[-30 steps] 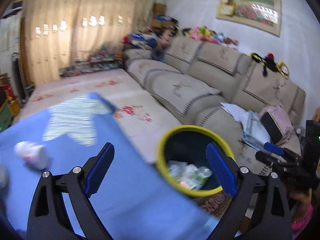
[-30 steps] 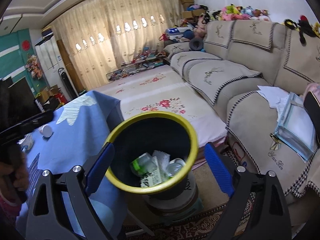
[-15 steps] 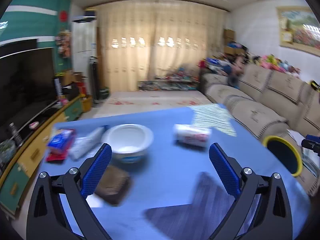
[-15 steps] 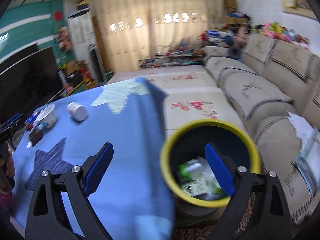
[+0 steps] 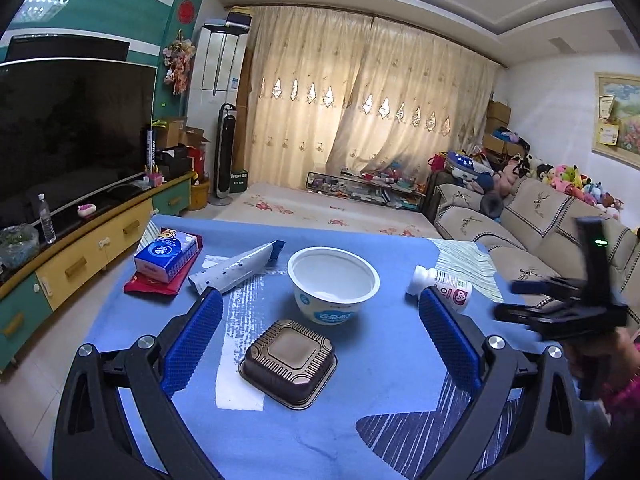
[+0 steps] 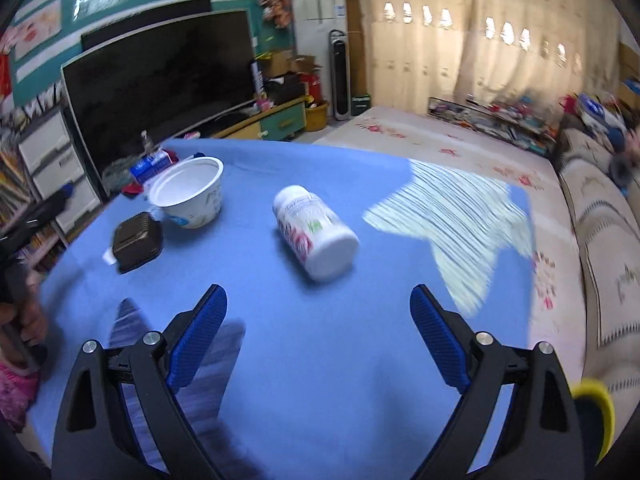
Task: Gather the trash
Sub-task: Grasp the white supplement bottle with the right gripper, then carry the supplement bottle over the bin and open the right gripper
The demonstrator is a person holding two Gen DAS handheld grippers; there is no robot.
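Note:
On the blue tablecloth (image 5: 280, 432) lie a brown square plastic tray (image 5: 288, 362), a white empty bowl (image 5: 333, 282), a white bottle on its side (image 5: 440, 288) and a crumpled white wrapper (image 5: 236, 268). My left gripper (image 5: 318, 330) is open, held above the near edge with the brown tray just ahead between its fingers. My right gripper (image 6: 318, 334) is open too, and the white bottle (image 6: 314, 234) lies just beyond its fingertips. The bowl (image 6: 188, 192) and tray (image 6: 138, 242) sit to its left. A sliver of the yellow-rimmed bin (image 6: 592, 404) shows at the lower right.
A blue tissue pack on a red packet (image 5: 166, 260) sits at the table's far left. A TV cabinet (image 5: 80, 256) runs along the left, a beige sofa (image 5: 532, 220) along the right. A hand holding the right gripper (image 5: 568, 304) appears at the right edge.
Both grippers have swung away from the yellow-rimmed bin to the left and now face the table. Both stay open with nothing in them.

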